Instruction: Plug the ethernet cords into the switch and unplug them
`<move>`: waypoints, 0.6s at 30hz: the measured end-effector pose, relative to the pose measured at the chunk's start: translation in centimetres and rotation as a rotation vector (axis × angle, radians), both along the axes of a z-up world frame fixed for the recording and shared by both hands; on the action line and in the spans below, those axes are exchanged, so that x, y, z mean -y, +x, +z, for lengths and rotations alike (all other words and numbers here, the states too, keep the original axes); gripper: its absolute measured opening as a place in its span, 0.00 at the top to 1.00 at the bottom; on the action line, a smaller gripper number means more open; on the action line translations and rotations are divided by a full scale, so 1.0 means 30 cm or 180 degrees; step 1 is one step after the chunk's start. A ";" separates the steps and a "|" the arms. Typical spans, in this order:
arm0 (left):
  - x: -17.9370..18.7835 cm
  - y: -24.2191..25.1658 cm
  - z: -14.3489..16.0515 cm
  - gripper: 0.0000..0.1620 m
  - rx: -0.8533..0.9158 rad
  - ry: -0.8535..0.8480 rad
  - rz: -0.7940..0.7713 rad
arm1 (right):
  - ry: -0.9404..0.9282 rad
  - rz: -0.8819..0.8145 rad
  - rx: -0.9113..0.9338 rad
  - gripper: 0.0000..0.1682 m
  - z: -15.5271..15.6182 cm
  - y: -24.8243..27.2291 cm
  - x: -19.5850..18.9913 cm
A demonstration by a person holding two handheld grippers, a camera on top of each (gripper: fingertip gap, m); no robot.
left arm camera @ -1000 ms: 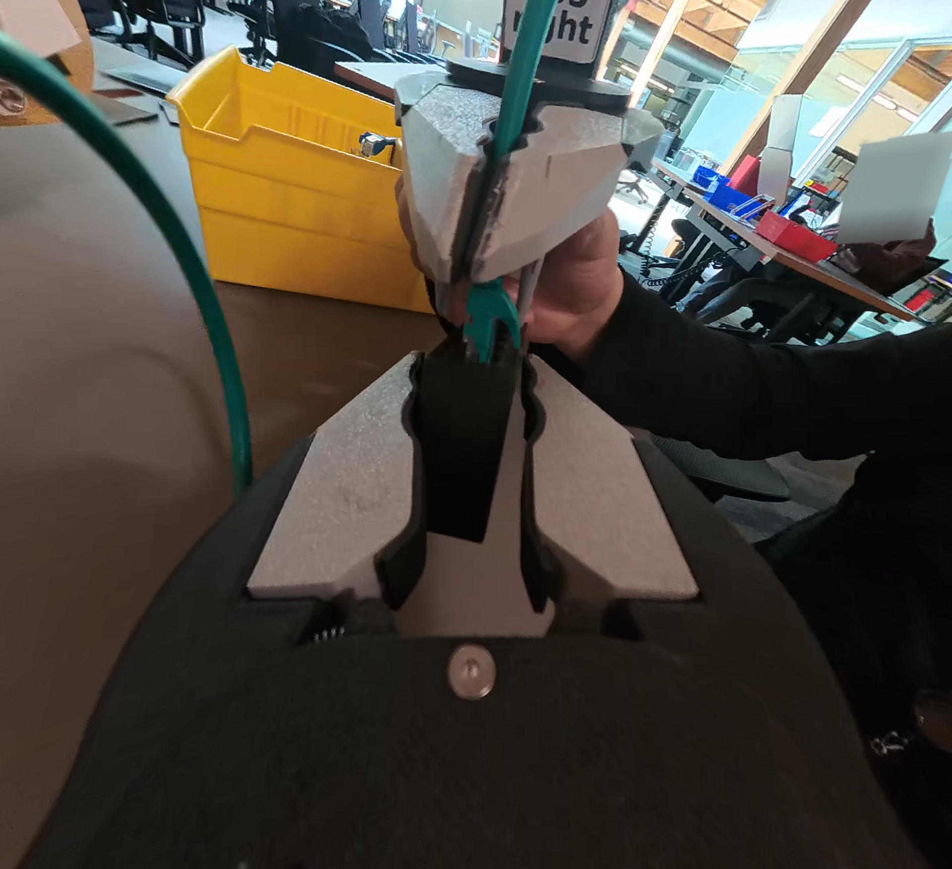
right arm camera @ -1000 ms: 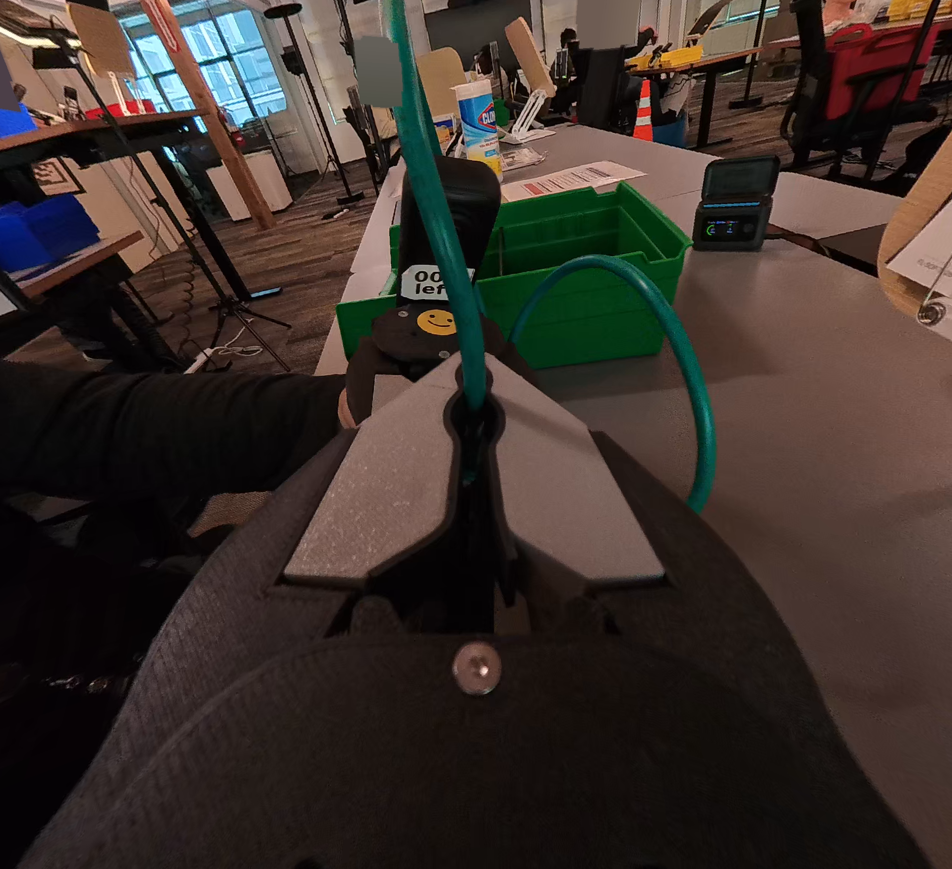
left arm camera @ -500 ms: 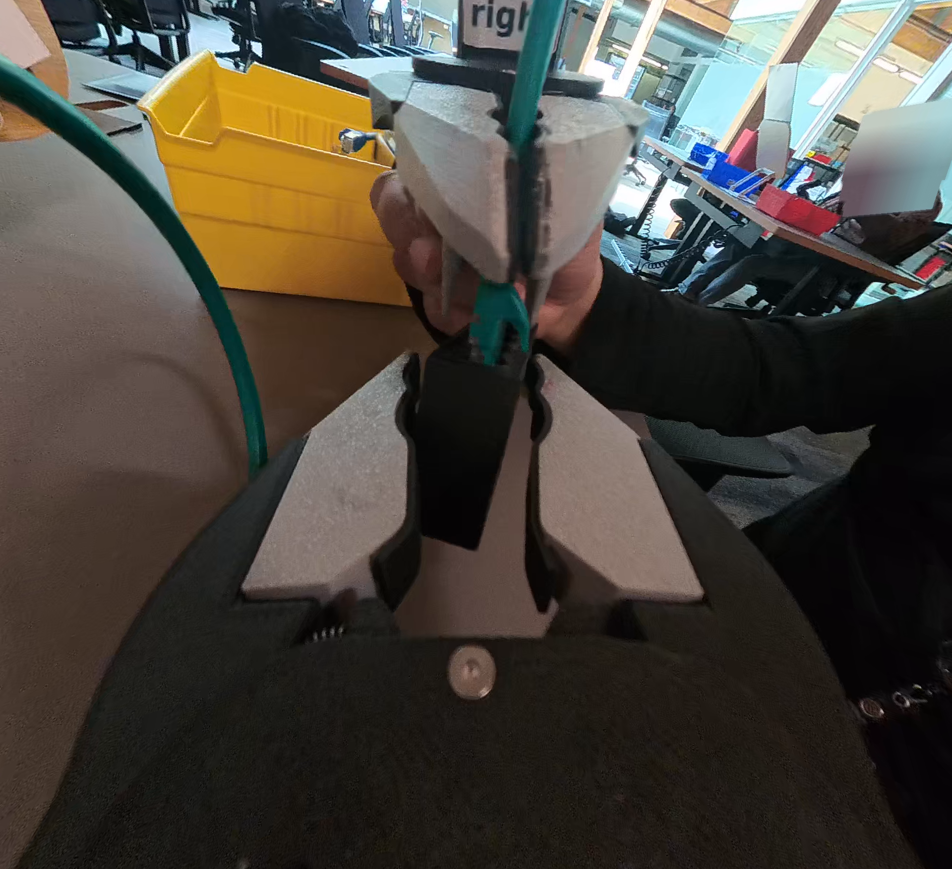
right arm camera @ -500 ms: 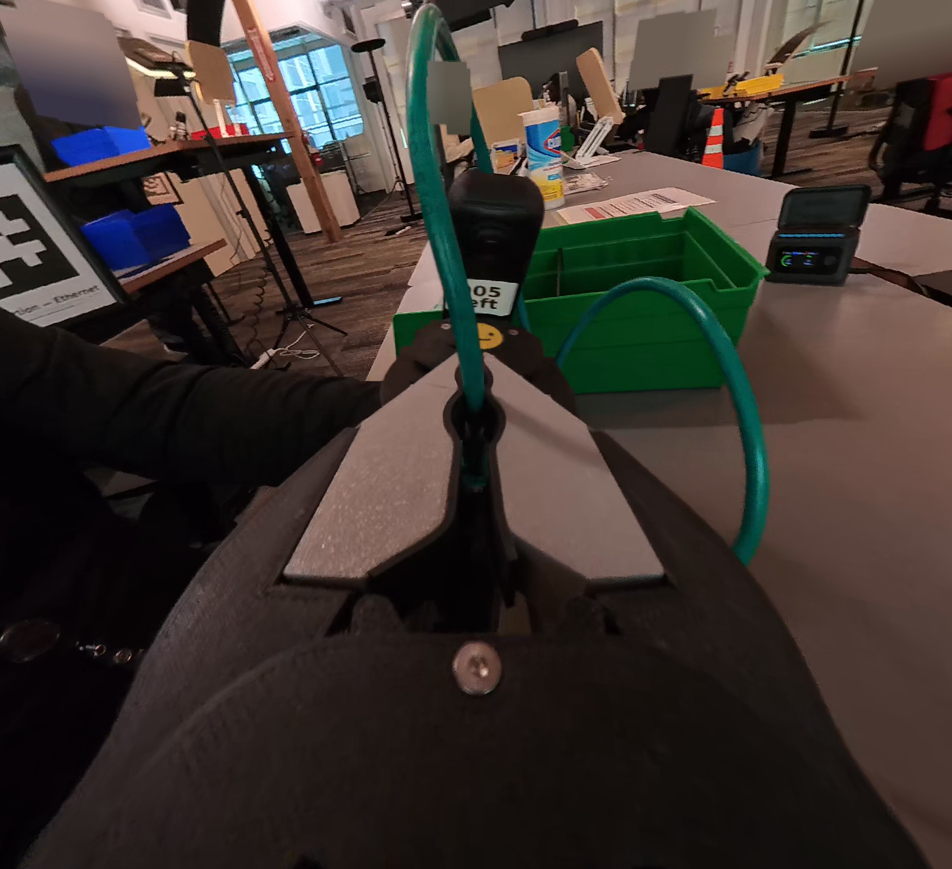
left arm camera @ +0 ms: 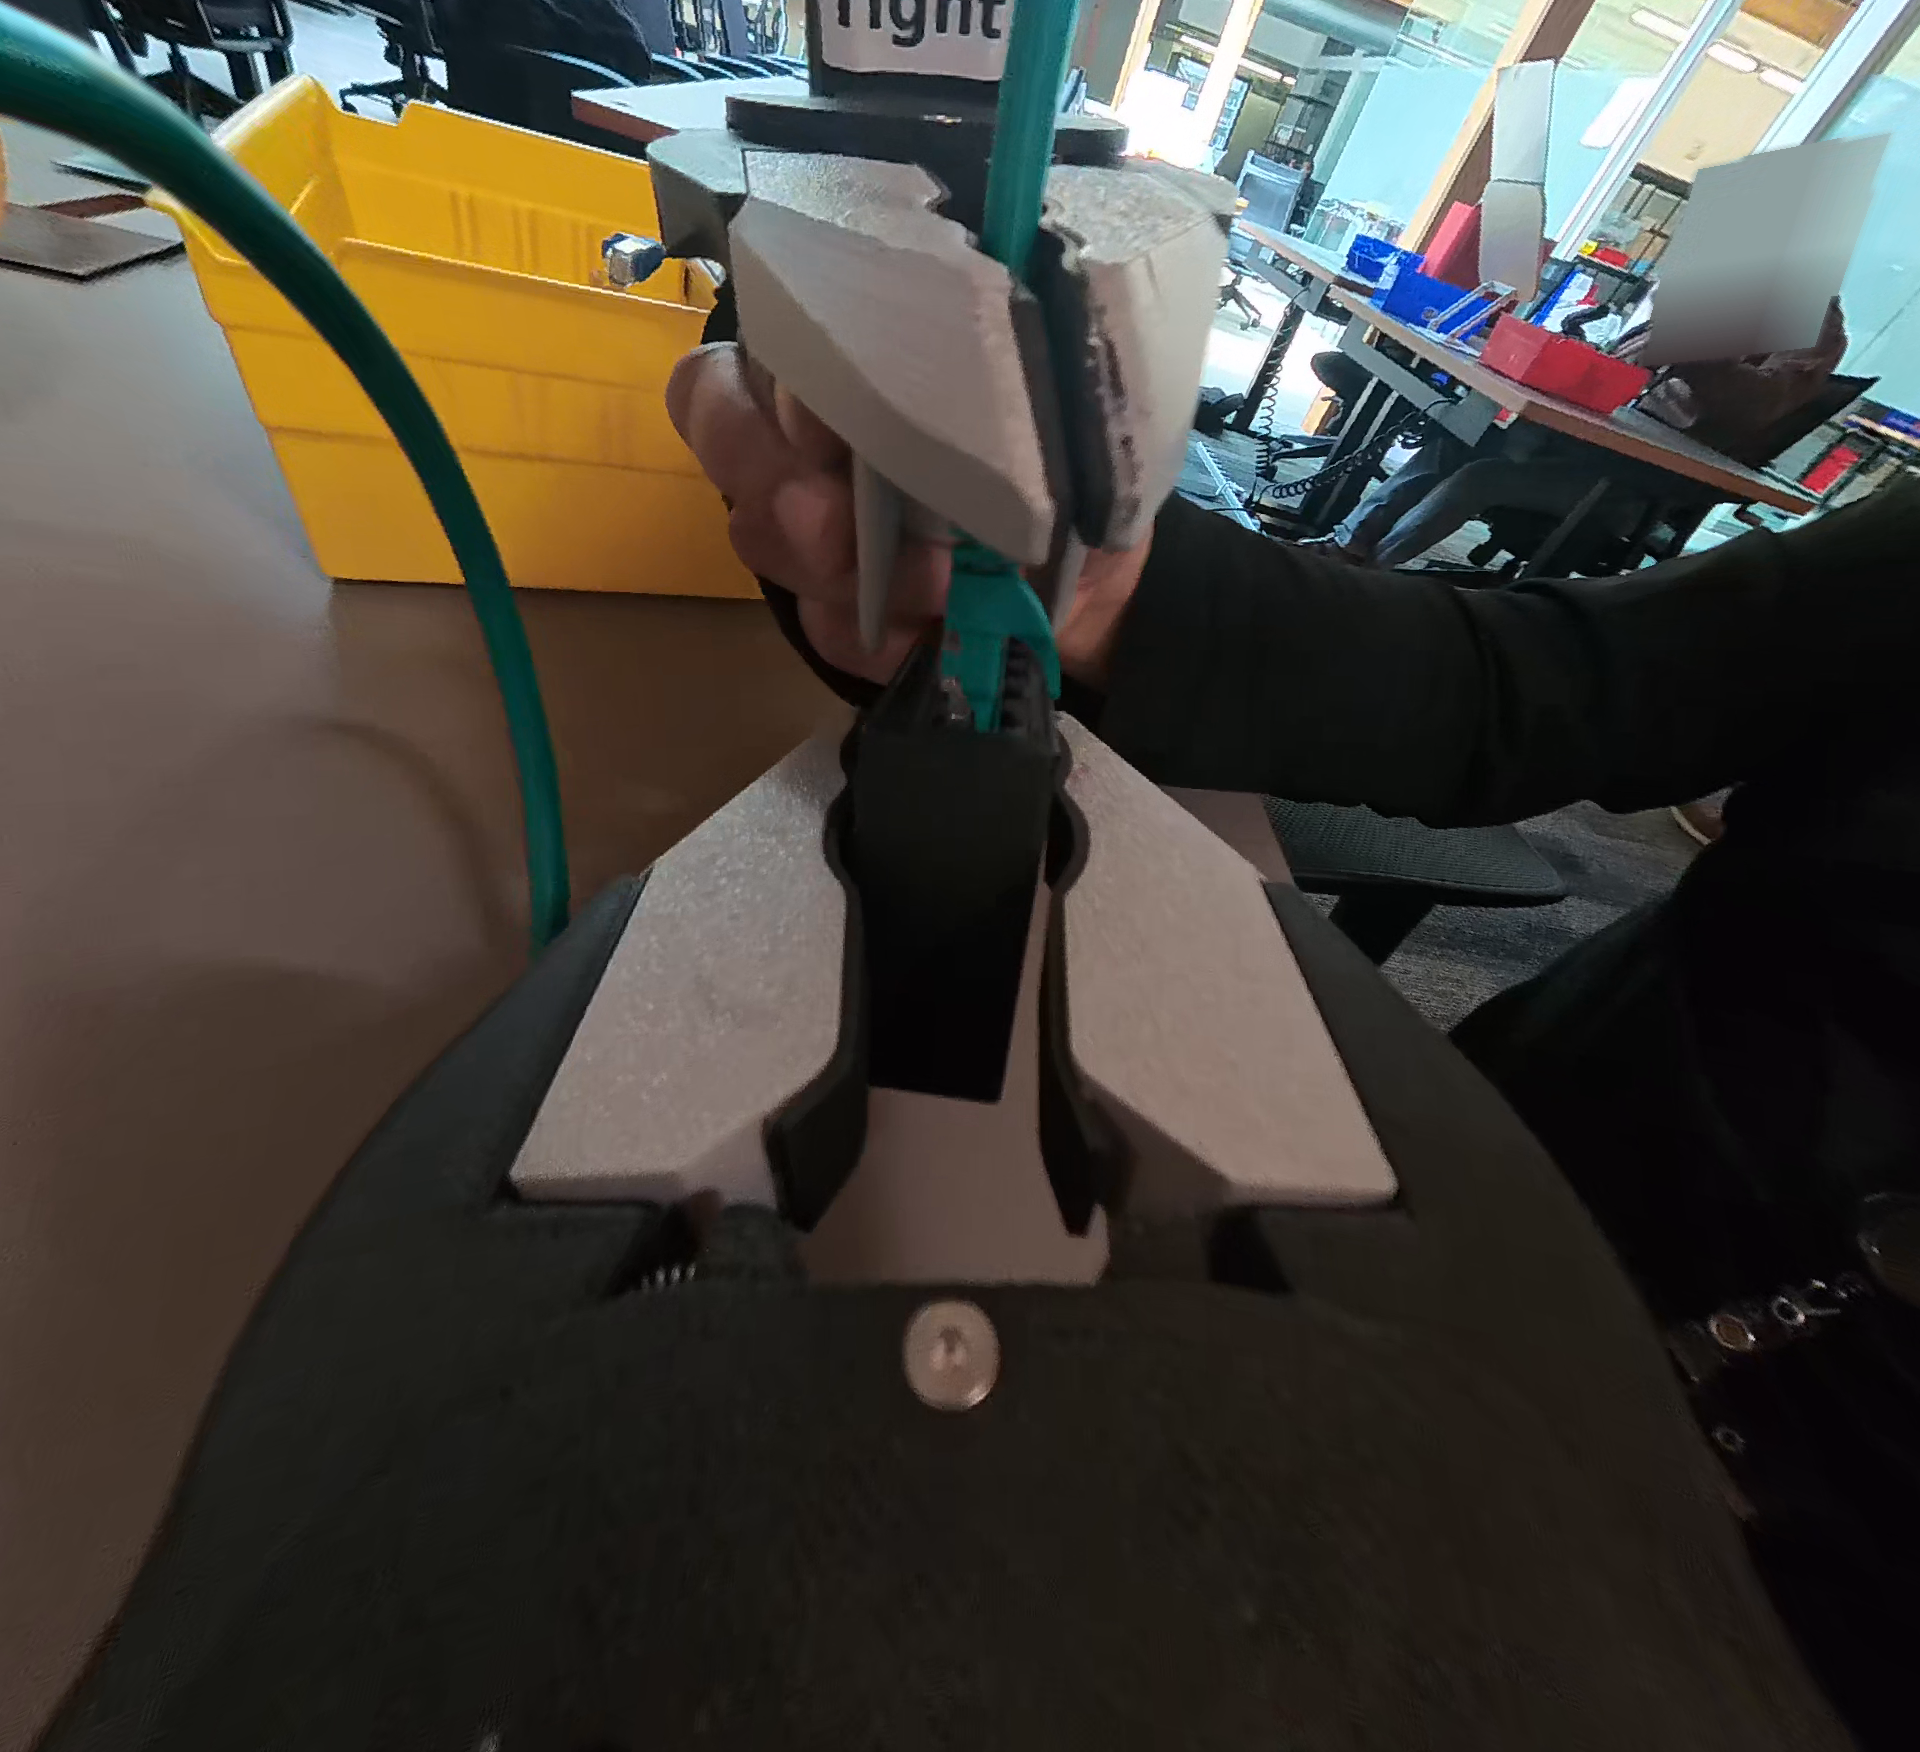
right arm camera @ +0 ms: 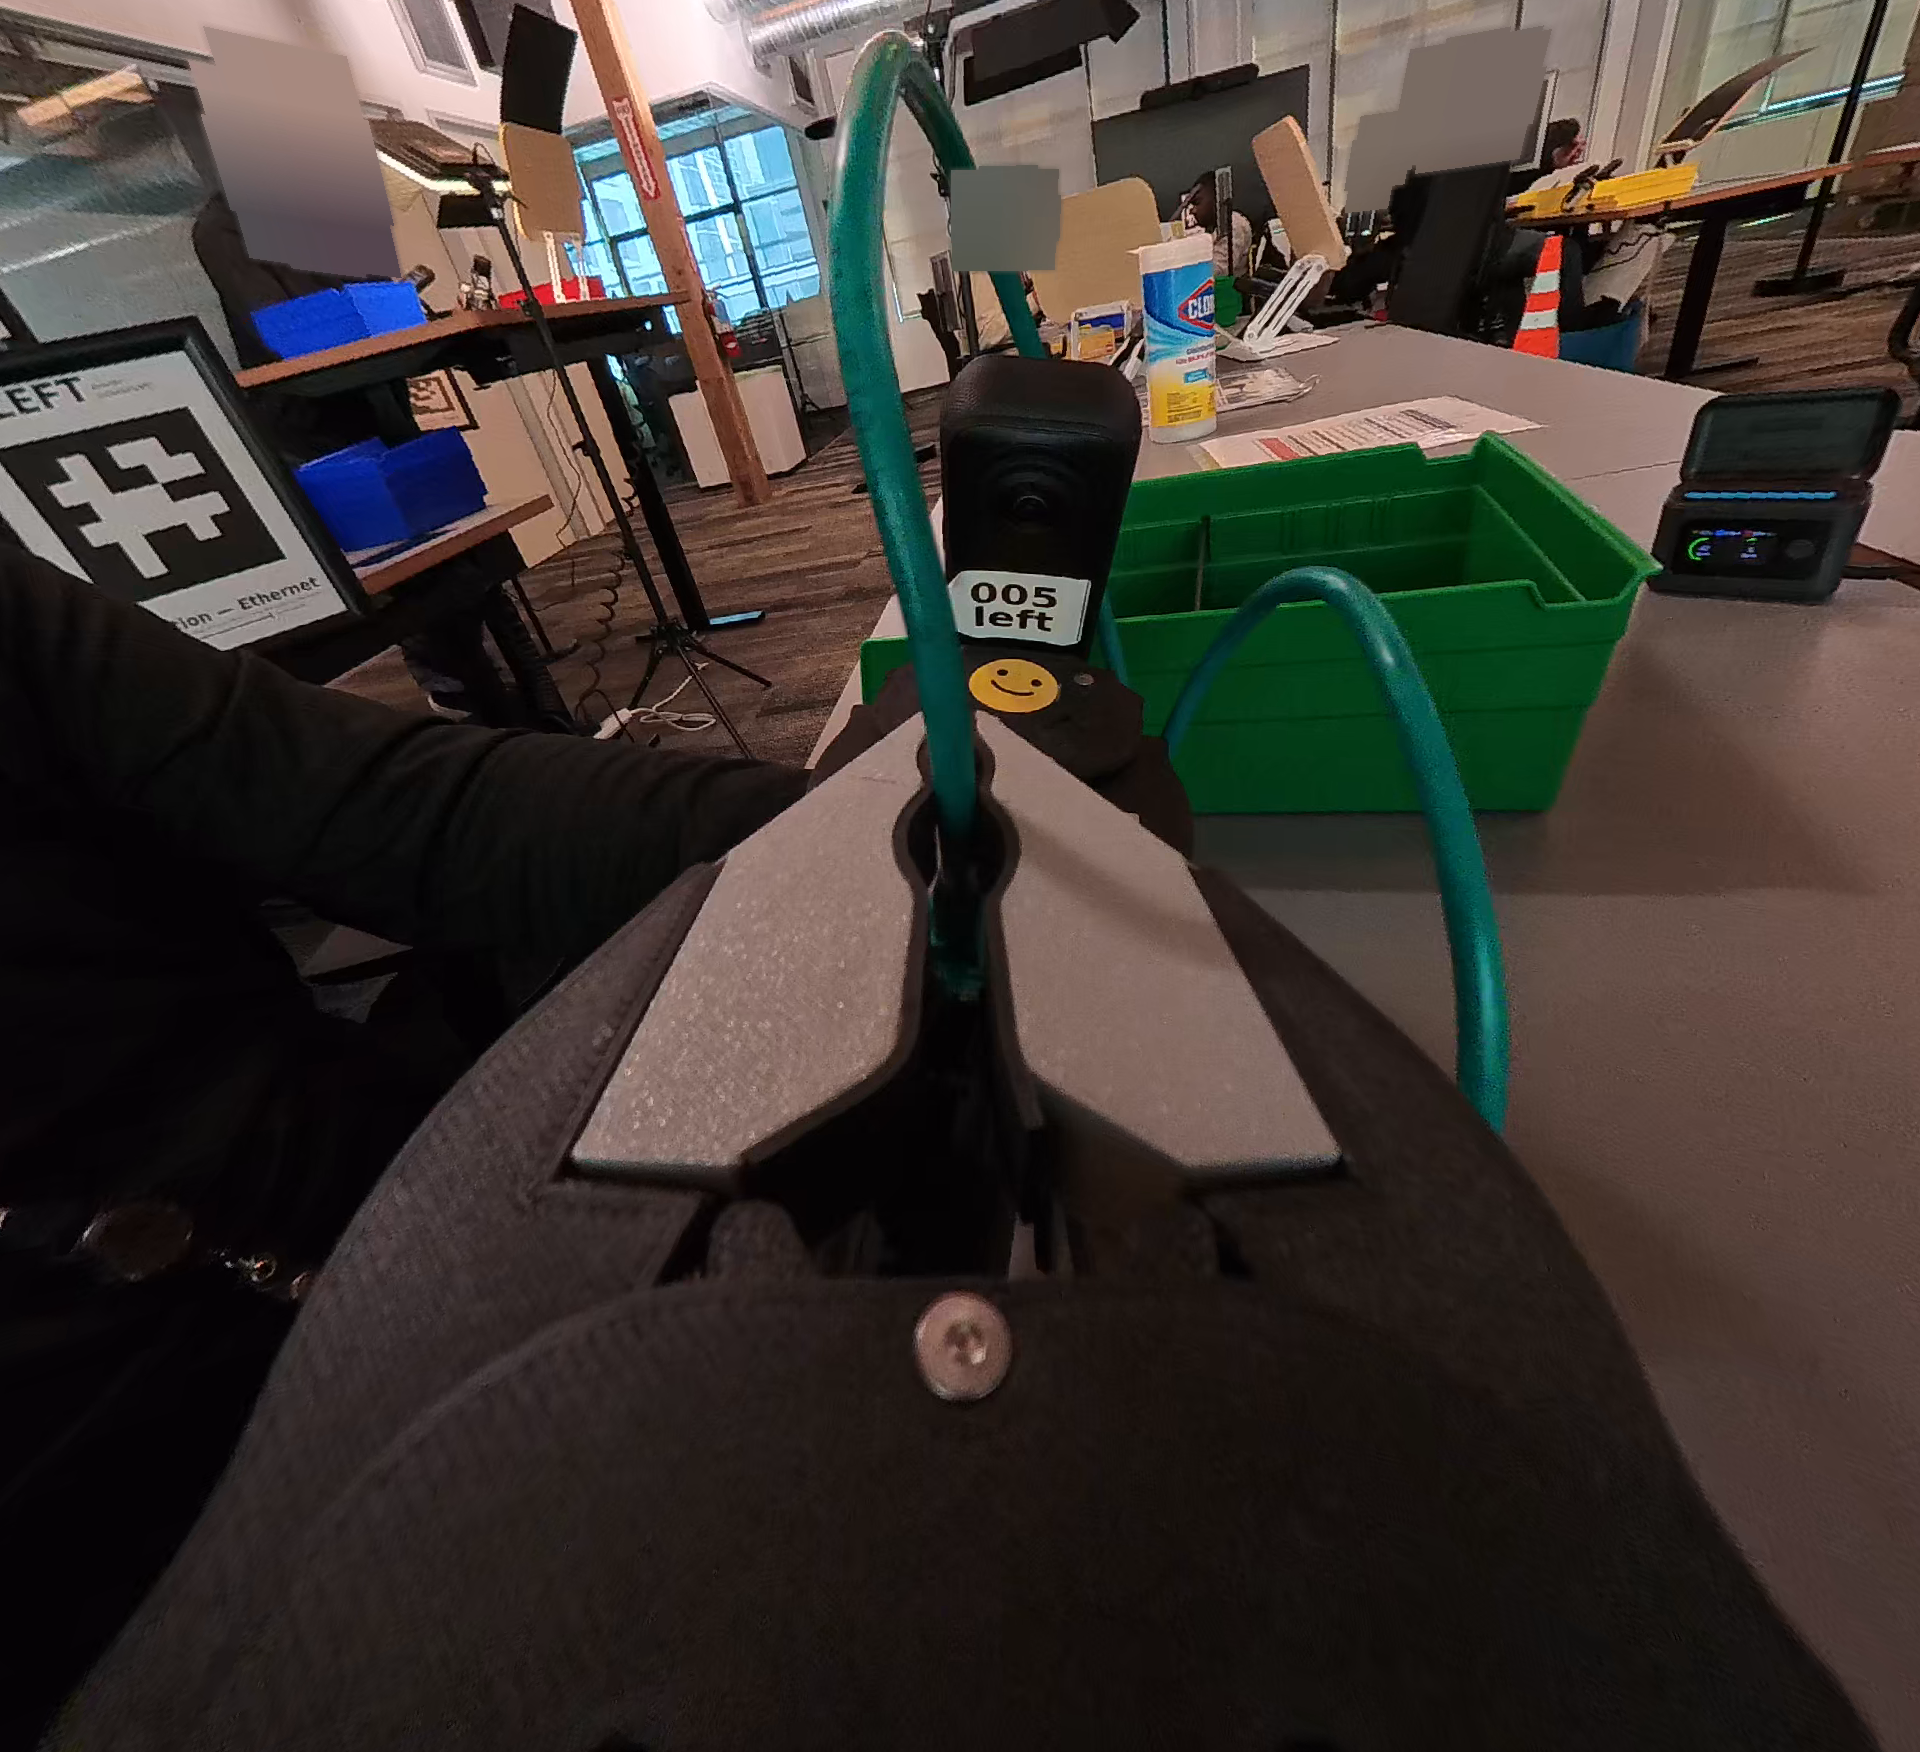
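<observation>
While the left claw [left arm camera: 951, 829] clamps a small black box-shaped switch [left arm camera: 940, 913] above the grey surface [left arm camera: 260, 684], the right claw [left arm camera: 1023, 466], closed on the green ethernet cord [left arm camera: 499, 580], risks jamming its plug [left arm camera: 987, 653] by entering askew.

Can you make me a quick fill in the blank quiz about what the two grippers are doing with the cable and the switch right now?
1. The left gripper is shut on a small ____ switch.
2. The right gripper pinches a cable whose colour is ____.
3. In the left wrist view, the bin behind the grippers is ____.
4. In the right wrist view, the bin on the table is ____.

Missing words: black; green; yellow; green
</observation>
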State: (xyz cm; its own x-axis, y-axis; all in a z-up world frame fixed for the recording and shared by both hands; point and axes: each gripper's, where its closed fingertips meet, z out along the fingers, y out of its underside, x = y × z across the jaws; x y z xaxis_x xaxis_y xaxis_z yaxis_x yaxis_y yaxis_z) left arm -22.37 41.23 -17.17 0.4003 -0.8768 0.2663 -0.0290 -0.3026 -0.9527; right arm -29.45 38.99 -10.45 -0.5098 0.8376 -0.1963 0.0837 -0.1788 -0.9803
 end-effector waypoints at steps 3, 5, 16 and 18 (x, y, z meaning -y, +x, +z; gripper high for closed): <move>-0.003 0.001 -0.003 0.82 -0.0032 0.0003 0.0021 | -0.0013 -0.0027 0.0006 1.00 -0.001 -0.001 -0.005; 0.001 0.003 -0.002 0.82 -0.0039 0.0027 0.0002 | -0.0013 -0.0016 -0.0002 1.00 0.000 0.001 -0.001; 0.017 0.010 0.001 0.84 -0.0127 0.0145 -0.0053 | -0.0053 0.0077 -0.0057 1.00 0.009 0.008 0.016; 0.026 0.008 0.015 0.84 -0.0151 0.0275 -0.0065 | -0.0071 0.0130 -0.0121 1.00 0.025 0.014 0.031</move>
